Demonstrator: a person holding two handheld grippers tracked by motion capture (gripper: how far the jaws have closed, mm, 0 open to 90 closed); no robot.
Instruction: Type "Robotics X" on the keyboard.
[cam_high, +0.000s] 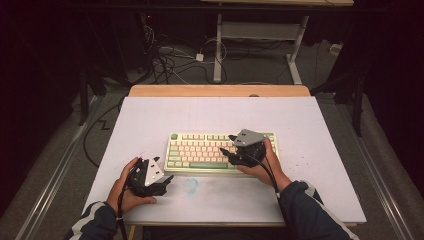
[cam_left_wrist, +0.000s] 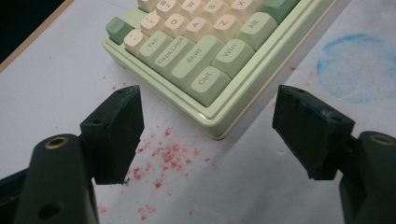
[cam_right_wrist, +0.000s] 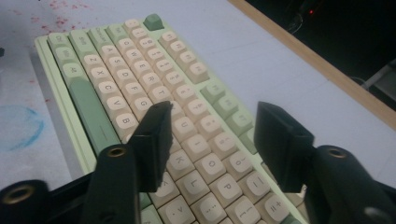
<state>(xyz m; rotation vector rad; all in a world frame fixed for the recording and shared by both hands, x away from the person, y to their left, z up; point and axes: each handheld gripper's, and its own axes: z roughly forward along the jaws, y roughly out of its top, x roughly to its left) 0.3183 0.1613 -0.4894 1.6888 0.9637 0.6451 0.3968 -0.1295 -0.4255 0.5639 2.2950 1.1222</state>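
A green and cream keyboard (cam_high: 200, 150) lies in the middle of the white table (cam_high: 310, 130). My right gripper (cam_high: 226, 144) hovers over the keyboard's right half, held in a hand from the bottom right. In the right gripper view the keyboard (cam_right_wrist: 140, 70) runs away under my right gripper (cam_right_wrist: 215, 109), whose jaws stand apart with nothing between them. My left gripper (cam_high: 169, 178) rests near the table's front left, just short of the keyboard's front left corner. In the left gripper view my left gripper (cam_left_wrist: 208, 100) is wide open, framing the keyboard corner with the Ctrl key (cam_left_wrist: 205, 79).
A blue smudge (cam_high: 190, 184) marks the table in front of the keyboard, and red specks (cam_left_wrist: 163, 154) dot the surface by the left jaws. A wooden strip (cam_high: 220, 90) edges the table's far side. Cables (cam_high: 170, 60) and a desk frame (cam_high: 260, 35) lie on the floor beyond.
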